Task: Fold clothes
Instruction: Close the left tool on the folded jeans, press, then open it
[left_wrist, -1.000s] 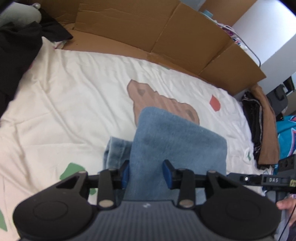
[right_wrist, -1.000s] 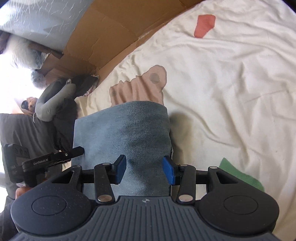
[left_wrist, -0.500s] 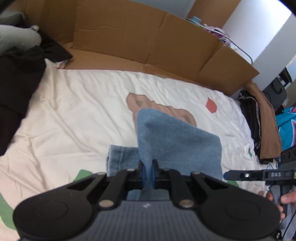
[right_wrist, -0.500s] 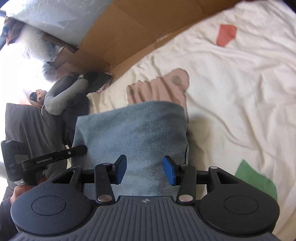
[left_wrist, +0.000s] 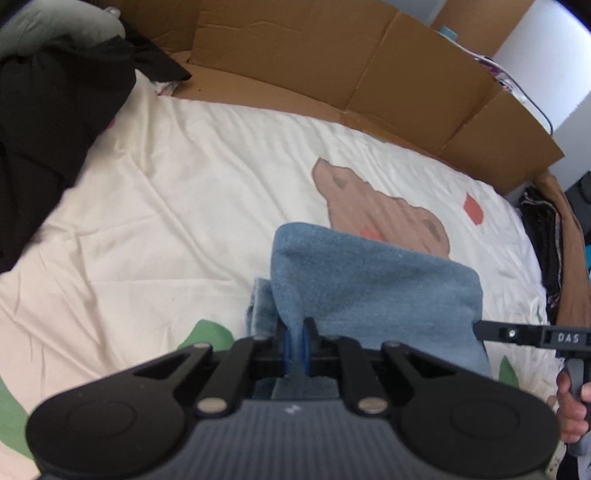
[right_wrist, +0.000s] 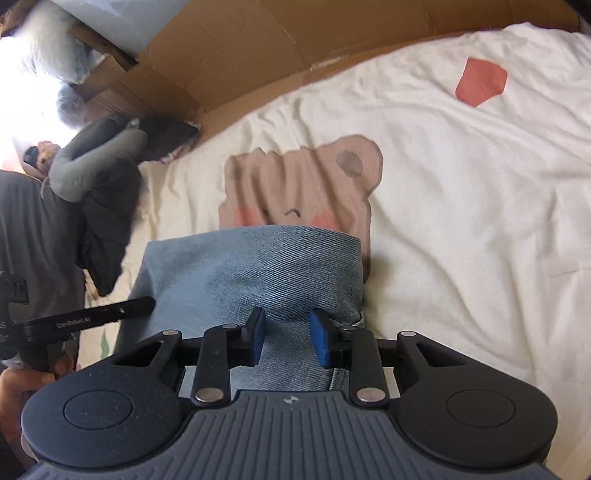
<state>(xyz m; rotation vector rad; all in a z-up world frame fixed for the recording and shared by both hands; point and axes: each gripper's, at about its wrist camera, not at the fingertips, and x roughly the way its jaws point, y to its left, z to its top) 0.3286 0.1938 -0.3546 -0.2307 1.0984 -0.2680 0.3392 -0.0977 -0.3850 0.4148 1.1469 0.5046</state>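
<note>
Jeans (left_wrist: 369, 288) lie folded on the bed (left_wrist: 166, 206) — one raised fold clenched between the left gripper (left_wrist: 295, 345) fingers. Right gripper (right_wrist: 288, 336) fingers closing, denim between them, pads not yet pressing.

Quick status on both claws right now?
Left claw: shut on a fold of the blue jeans.
Right claw: closing, the jeans between its pads, not yet pinched.

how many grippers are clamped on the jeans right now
1. The left gripper pinches the jeans edge; the right gripper is closing over the denim, pads not pressing yet.
</note>
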